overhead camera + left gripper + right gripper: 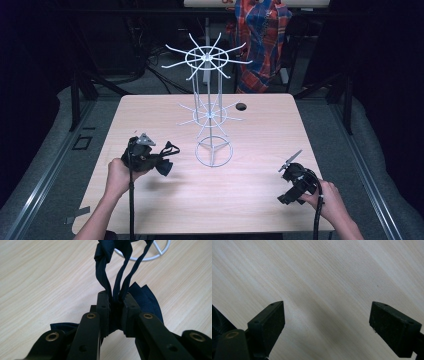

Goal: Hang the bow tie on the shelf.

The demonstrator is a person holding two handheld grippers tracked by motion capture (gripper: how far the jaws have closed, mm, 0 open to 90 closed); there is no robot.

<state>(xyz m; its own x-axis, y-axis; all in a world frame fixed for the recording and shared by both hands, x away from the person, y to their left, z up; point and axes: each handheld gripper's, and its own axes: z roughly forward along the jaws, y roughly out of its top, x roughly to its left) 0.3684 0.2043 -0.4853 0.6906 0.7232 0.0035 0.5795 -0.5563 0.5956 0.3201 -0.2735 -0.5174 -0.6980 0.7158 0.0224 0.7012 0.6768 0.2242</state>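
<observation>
Pinching a dark blue fabric piece [140, 297] by its thin straps [117, 282], with the left gripper [115, 298] closed tight on them, jaws nearly together. Held low over the table [260, 200], left of the white wire rack [209, 115] and near its round base ring [214, 152]; the rest of the cloth hanging below and behind the jaws, touching or almost touching the wood, hard to tell which. Straps running forward from the jaws toward the ring, one of them knotted or bunched.

Right gripper [292, 172] resting near the right front part of the table, well apart from the rack, jaws wide apart over bare wood, holding nothing.

Probably meant for hanging on one of the rack's hooks [175, 50]. Possible trouble: straps slipping out, because the grip is only on thin strips; straps twisted together, so no open loop for the hook; light rack tipping or sliding if a strap catches a prong and pulls sideways, with the right gripper too far away to steady it.
</observation>
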